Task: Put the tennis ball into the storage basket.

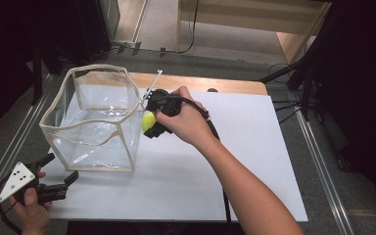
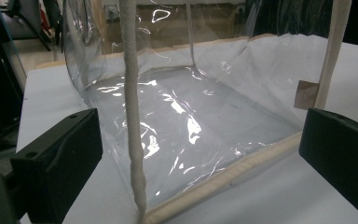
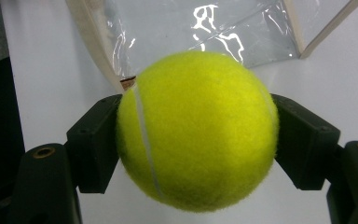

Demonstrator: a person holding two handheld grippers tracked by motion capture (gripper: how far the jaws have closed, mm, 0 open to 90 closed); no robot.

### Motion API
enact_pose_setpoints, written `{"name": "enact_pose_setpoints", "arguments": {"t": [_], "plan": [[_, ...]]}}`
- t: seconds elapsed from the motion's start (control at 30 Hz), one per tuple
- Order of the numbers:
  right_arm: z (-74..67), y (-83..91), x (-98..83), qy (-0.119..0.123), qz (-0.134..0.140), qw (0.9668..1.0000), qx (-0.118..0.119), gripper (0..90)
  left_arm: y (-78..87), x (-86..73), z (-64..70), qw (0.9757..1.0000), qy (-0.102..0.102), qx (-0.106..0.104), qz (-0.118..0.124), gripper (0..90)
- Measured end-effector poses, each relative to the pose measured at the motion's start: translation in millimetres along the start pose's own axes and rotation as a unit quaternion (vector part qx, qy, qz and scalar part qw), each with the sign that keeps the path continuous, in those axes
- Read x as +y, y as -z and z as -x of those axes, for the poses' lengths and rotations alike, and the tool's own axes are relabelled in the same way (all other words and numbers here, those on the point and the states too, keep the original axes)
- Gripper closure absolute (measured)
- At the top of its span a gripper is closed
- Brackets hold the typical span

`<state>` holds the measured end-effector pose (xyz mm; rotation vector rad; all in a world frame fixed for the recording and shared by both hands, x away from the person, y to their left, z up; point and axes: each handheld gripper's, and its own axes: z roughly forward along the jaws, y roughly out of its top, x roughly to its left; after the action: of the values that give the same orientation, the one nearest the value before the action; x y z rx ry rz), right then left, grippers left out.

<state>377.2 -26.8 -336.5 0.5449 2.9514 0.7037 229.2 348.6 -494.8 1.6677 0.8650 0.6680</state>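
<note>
A yellow-green tennis ball (image 3: 196,130) sits squeezed between the black jaws of my right gripper (image 3: 196,140). In the high view the same tennis ball (image 1: 148,121) hangs above the white board, just right of the clear bag's near right corner, with my right gripper (image 1: 149,122) shut on it. The clear plastic bag (image 1: 95,120) with beige trim stands open-topped at the left of the board. My left gripper (image 1: 61,169) rests at the front left, jaws wide apart and nothing between them. Its own view looks at the clear bag (image 2: 191,116) from close by.
The white board (image 1: 254,161) covers most of the table, with a wooden strip (image 1: 215,84) along its far edge. Metal rails (image 1: 318,161) run down both sides. Dark stands and cables (image 1: 293,73) sit at the back right.
</note>
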Motion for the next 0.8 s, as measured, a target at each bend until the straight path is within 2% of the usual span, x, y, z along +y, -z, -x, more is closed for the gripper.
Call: {"name": "enact_pose_setpoints", "arguments": {"t": [0.8], "plan": [[4.5, 23.0, 20.7, 0.011, 0.002, 0.9999, 0.001, 23.0, 0.1, 0.1, -0.2, 1.0000, 0.000, 0.000, 0.001, 0.0]]}}
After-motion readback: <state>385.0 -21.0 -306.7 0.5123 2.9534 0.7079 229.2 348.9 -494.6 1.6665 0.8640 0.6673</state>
